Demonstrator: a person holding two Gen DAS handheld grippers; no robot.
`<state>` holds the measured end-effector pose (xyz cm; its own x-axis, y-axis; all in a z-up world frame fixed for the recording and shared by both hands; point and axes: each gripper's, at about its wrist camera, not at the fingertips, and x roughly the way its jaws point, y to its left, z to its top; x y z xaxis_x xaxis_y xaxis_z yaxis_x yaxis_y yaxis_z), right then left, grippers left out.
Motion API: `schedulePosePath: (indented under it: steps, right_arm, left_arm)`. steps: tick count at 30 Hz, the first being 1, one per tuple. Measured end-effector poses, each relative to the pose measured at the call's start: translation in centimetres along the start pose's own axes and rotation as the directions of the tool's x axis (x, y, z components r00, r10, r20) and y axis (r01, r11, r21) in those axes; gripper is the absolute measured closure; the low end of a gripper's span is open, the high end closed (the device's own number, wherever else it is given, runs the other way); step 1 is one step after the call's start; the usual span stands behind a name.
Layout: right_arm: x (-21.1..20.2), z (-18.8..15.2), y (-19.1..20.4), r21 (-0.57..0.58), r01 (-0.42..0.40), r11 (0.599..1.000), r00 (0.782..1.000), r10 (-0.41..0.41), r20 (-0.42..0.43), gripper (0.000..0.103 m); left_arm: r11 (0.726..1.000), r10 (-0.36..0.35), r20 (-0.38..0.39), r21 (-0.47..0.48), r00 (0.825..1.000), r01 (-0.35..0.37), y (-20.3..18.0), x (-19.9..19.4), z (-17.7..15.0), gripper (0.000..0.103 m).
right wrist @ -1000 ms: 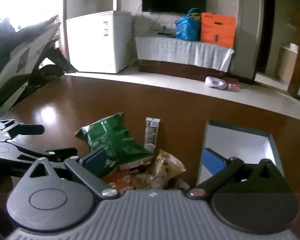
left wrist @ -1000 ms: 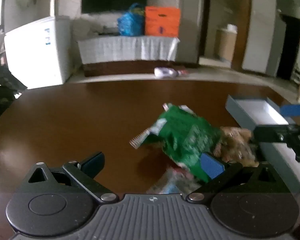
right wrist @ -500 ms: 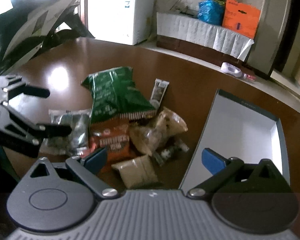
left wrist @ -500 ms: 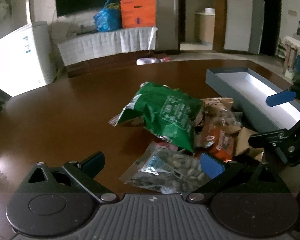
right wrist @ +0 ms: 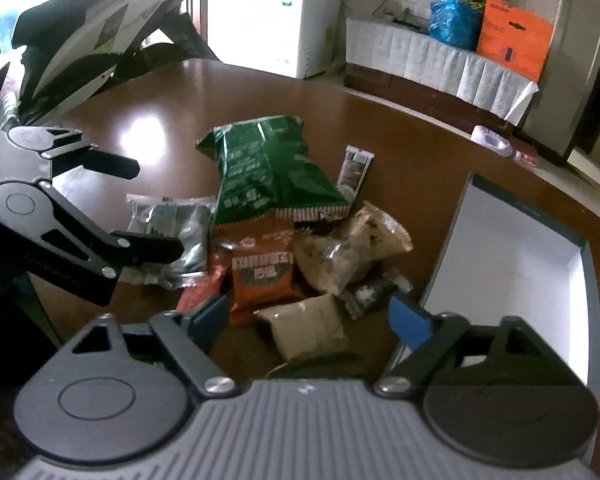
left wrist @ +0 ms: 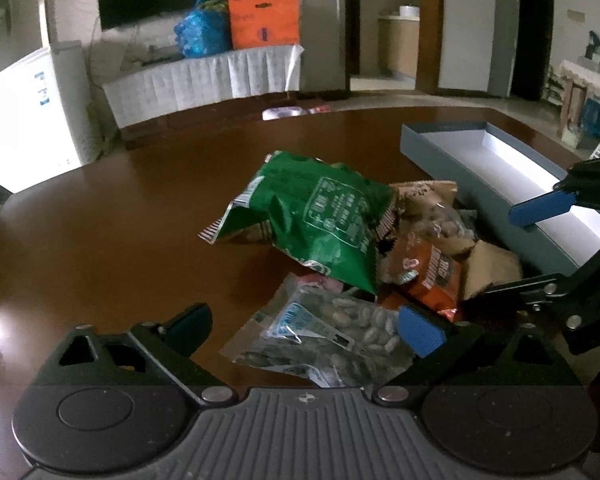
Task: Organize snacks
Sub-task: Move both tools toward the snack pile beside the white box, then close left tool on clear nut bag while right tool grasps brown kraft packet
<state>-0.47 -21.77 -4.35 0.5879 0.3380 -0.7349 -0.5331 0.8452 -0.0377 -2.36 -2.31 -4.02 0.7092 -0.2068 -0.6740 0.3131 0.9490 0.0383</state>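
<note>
A heap of snack packs lies on the brown table (left wrist: 140, 240). On top is a green bag (left wrist: 320, 216) (right wrist: 268, 168), with an orange packet (right wrist: 264, 272), a clear nut bag (right wrist: 348, 252) and a slim stick pack (right wrist: 354, 168) around it. My left gripper (left wrist: 304, 326) (right wrist: 140, 208) is open over a clear seed pack (left wrist: 332, 332) (right wrist: 172, 232). My right gripper (right wrist: 308, 316) (left wrist: 512, 252) hovers at the heap's near side, its jaws closing. A tan packet (right wrist: 308, 328) lies between its fingers, and the pads do not touch it.
A grey box (right wrist: 512, 272) (left wrist: 500, 168) with a white inside lies open to the right of the heap. Beyond the table stand a white freezer (right wrist: 276, 16) and a covered bench (right wrist: 440, 64) carrying blue and orange bags.
Both grippers have sunk toward the heap, which now shows larger and closer. The right jaws stand narrower than before. The snacks have not moved.
</note>
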Motion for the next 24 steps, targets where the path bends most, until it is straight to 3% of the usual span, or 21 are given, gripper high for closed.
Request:
schedulePosePath:
  steps: [9,19,24]
  right_arm:
    - [0.9,-0.6,0.2,-0.016,-0.008,1.000,0.999,0.007,-0.048,0.019]
    - [2.4,-0.5,0.6,-0.050,-0.021,0.999,0.997,0.017,-0.080,0.021]
    - [2.3,-0.6,0.6,-0.058,-0.002,0.998,0.997,-0.002,-0.075,0.028]
  left_arm:
    - [1.000,0.010,-0.035,0.017,0.999,-0.009,-0.1,1.0,-0.3,0.004]
    - [0.999,-0.031,-0.048,-0.011,0.998,0.031,0.0,1.7,-0.5,0.001]
    - [0.999,-0.042,-0.043,-0.030,0.998,0.041,0.3,1.7,-0.6,0.012]
